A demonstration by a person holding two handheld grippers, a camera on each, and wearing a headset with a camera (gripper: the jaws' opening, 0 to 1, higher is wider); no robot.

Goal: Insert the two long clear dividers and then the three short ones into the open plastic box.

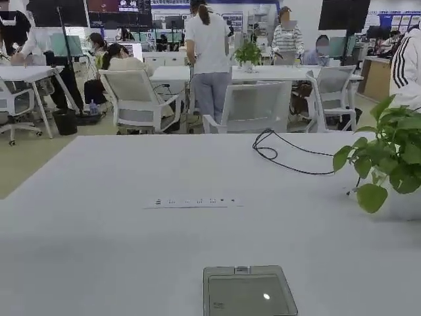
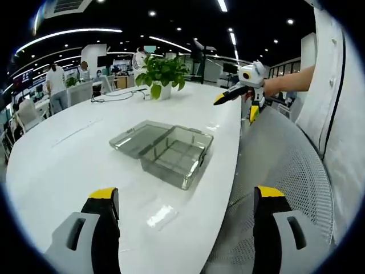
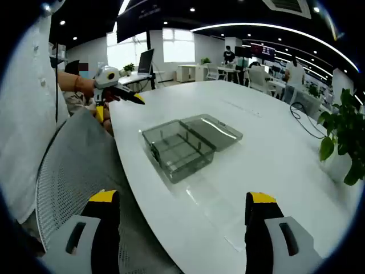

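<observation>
Both grippers hang off the near edge of the white bench (image 1: 118, 250), empty. The left gripper (image 2: 185, 193) has its yellow-tipped fingers (image 2: 104, 195) spread wide, nothing between them. Same on the other side: the right gripper (image 3: 182, 197) is gaping, and its fingers (image 3: 260, 198) are far apart.

The open plastic box (image 2: 177, 157) sits on the bench close to that near edge, between the two grippers and ahead of both. It's smoky and clear, and the tray shows some partitions already inside. Its lid (image 1: 248, 293) is folded flat on the far side, so tray and lid together run straight away from the edge towards the middle of the bench. In the head view the lid lies at the bottom, latch tab pointing away.

A clear flat piece (image 2: 161, 216) glints on the bench just beside the box on the left gripper's side; I can't tell whether it is long or short.

Further out are a potted plant (image 1: 385, 161), a black cable (image 1: 283, 155) and a white label strip (image 1: 192, 202). A mesh chair back (image 3: 74, 165) fills the space beneath the edge.
</observation>
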